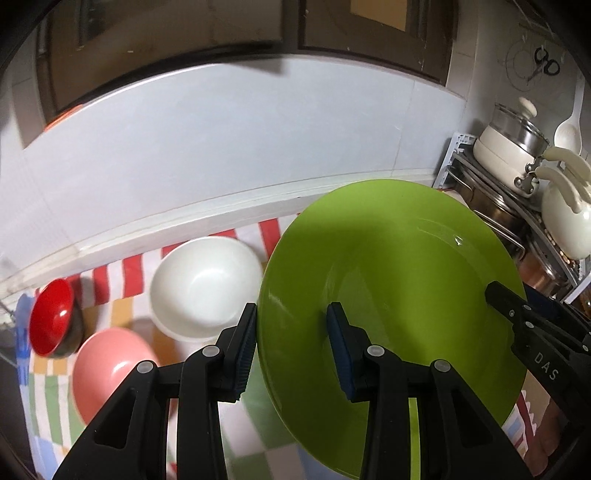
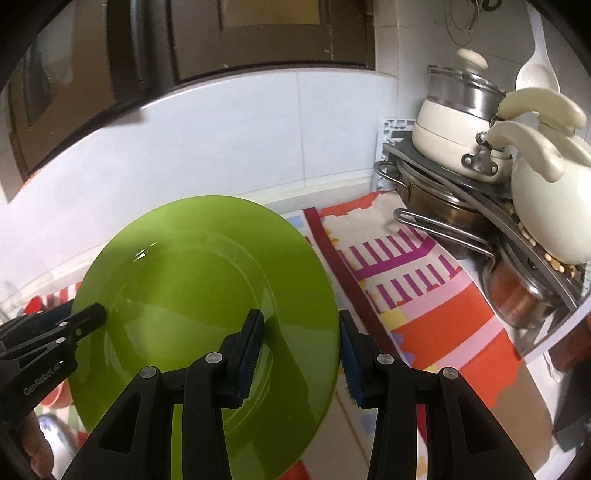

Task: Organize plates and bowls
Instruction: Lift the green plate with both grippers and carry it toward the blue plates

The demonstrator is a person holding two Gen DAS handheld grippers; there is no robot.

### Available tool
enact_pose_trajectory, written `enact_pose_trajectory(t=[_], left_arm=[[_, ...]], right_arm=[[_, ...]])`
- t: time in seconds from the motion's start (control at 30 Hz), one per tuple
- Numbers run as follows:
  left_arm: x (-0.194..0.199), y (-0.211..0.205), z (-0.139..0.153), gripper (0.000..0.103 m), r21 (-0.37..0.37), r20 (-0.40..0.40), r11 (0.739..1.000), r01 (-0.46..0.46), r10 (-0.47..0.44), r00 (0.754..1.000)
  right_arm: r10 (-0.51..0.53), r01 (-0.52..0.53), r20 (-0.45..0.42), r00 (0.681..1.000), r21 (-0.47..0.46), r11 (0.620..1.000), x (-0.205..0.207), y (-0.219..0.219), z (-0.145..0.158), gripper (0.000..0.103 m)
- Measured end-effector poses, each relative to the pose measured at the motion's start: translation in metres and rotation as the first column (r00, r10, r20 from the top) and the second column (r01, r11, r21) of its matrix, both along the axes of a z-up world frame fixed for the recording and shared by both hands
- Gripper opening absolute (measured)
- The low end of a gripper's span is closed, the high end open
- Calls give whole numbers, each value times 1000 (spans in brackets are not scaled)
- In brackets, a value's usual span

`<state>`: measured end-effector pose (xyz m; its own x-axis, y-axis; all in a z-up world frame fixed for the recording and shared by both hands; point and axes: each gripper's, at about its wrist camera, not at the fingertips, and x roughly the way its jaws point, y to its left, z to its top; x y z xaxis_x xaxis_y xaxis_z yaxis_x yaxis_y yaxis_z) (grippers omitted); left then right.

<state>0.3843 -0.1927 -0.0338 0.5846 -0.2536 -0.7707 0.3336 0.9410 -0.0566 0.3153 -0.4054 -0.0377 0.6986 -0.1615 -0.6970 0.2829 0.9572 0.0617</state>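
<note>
Your left claw [image 1: 291, 350] is matte black plastic, with two angular fingers [image 1: 240, 354] that each have a triangular cut-out near the base. Round silver screw heads sit at the finger joints. The inner faces carry dark blue ribbed pads [image 1: 341, 354]. Your right claw [image 2: 301, 354] is built the same way: black, with silver screws and blue ribbed pads [image 2: 351, 358]. One side bears white lettering "DAS", the other "GenRobot.AI".

Pale tiled wall [image 1: 236, 147] across 12 o'clock; dark wood cabinets [image 1: 184, 33] above. Patterned cloth [image 2: 424, 295] covers counter. Metal rack [image 2: 480, 199] with pots at 2 o'clock.
</note>
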Motion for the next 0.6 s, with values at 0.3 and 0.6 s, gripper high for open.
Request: enact_pose_trajectory(t=[0.3,0.6], left_arm=[[-38,44,12,37,-13,22,998,-55,55,998],[-76,93,20,37,-31,31,994,-101,102,994]], right_arm=[[45,-45,15,999,-1,999,-30,38,10,41],[87,-87,33,996,-22,996,-60,81,20,41]])
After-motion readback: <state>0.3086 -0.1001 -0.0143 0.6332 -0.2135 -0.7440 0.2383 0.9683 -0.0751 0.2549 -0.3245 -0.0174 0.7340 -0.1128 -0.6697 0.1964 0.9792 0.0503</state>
